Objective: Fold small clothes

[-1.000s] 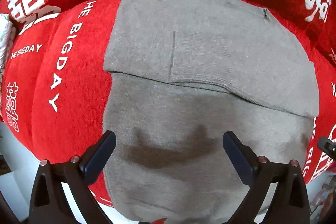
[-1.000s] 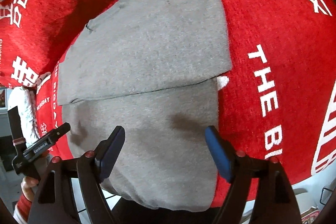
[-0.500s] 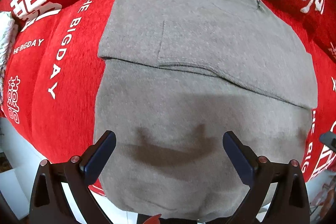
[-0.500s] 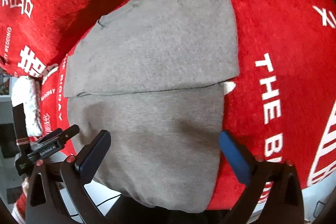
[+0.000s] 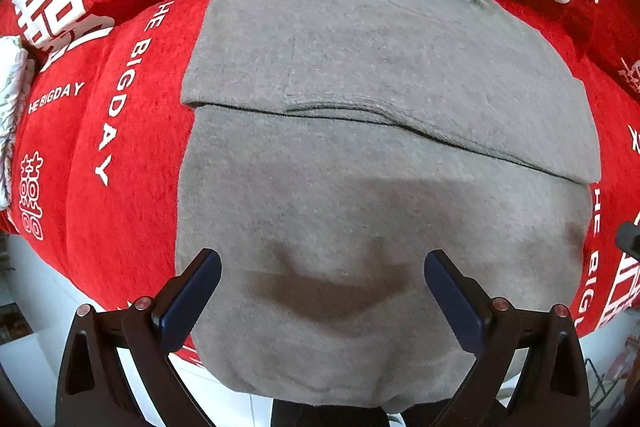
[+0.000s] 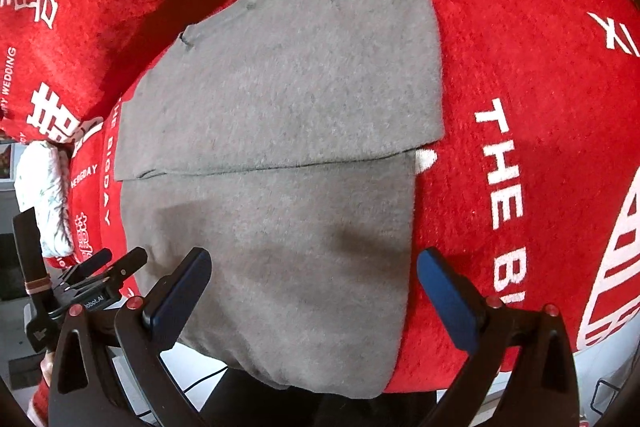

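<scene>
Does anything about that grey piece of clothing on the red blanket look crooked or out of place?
Slightly. The grey garment lies partly folded on the red blanket: its folded-over top flap sticks out past the lower layer on both sides, and its edge runs at a slant. The garment's near end droops over the blanket's front edge. No damage shows.

The grey garment (image 5: 384,187) is soft, matt fleecy knit lying on a red cover (image 5: 120,219) of plush, fuzzy cloth printed with smooth white lettering.
</scene>
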`<state>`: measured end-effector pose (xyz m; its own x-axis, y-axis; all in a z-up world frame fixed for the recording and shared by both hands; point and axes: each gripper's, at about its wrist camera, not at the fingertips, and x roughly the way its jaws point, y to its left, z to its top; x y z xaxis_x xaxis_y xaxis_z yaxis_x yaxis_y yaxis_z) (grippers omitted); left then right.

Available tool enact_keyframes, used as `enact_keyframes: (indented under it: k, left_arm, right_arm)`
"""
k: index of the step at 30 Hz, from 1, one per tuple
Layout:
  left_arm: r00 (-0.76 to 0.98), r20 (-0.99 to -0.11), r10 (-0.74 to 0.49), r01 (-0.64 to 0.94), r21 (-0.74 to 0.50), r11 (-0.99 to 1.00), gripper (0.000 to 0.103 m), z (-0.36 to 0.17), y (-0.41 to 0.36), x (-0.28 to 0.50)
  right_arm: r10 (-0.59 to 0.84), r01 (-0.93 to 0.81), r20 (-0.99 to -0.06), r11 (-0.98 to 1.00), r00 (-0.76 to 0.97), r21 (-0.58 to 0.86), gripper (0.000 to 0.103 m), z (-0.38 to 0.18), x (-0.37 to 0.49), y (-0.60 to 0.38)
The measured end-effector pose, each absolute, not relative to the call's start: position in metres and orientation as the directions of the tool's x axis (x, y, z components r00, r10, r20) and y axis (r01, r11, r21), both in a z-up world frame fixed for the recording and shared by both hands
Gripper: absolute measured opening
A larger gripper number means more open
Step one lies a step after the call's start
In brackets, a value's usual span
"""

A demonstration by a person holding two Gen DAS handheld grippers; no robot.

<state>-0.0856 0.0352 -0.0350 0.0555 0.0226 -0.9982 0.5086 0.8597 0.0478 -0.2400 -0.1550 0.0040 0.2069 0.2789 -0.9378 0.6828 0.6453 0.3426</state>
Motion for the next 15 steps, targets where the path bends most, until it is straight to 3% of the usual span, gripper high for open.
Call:
enact_keyframes:
  k: [15]
  left_arm:
    - [0.028,-0.999,0.017,0.541,0.029,0.841,0.102,-0.041,0.049,-0.105]
  right_arm:
    - [0.291,0.701,-0.931,0.616,0.222,0.360,0.103,0.002,-0.263,-0.135]
